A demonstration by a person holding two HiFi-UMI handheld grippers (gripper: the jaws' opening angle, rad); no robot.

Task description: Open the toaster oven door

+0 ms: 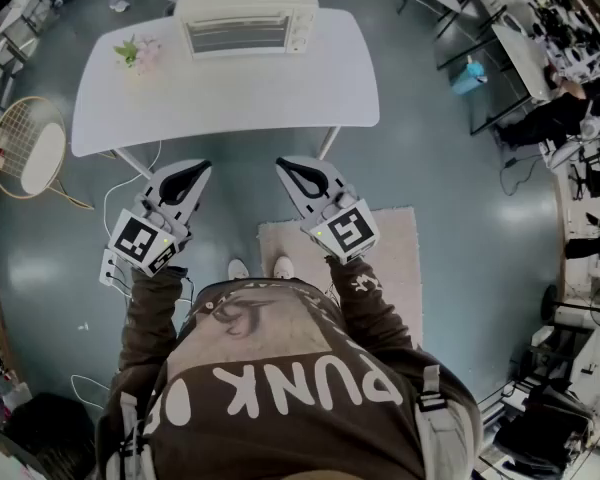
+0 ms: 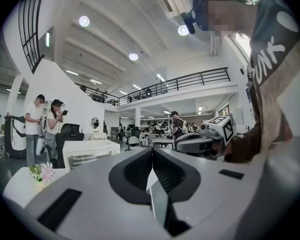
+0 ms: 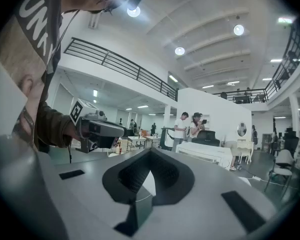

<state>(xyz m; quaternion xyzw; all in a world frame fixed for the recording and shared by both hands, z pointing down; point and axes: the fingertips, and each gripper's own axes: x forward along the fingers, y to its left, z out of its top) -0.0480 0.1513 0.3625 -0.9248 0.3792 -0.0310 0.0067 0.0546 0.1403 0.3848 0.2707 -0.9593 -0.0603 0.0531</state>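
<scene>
A cream toaster oven (image 1: 245,13) stands at the far edge of a white table (image 1: 225,93), its glass door closed. It also shows small and far in the left gripper view, toaster oven (image 2: 87,156), and in the right gripper view, toaster oven (image 3: 205,153). My left gripper (image 1: 193,170) and right gripper (image 1: 287,166) hang side by side in front of the table's near edge, well short of the oven. Both are shut with nothing between the jaws, as seen along the left gripper (image 2: 151,153) and the right gripper (image 3: 150,154).
A small bunch of flowers (image 1: 137,53) sits on the table left of the oven. A badminton racket (image 1: 30,148) and cables lie on the floor at the left. I stand on a beige rug (image 1: 390,258). Desks and people fill the right side, and two persons (image 2: 45,126) stand behind the table.
</scene>
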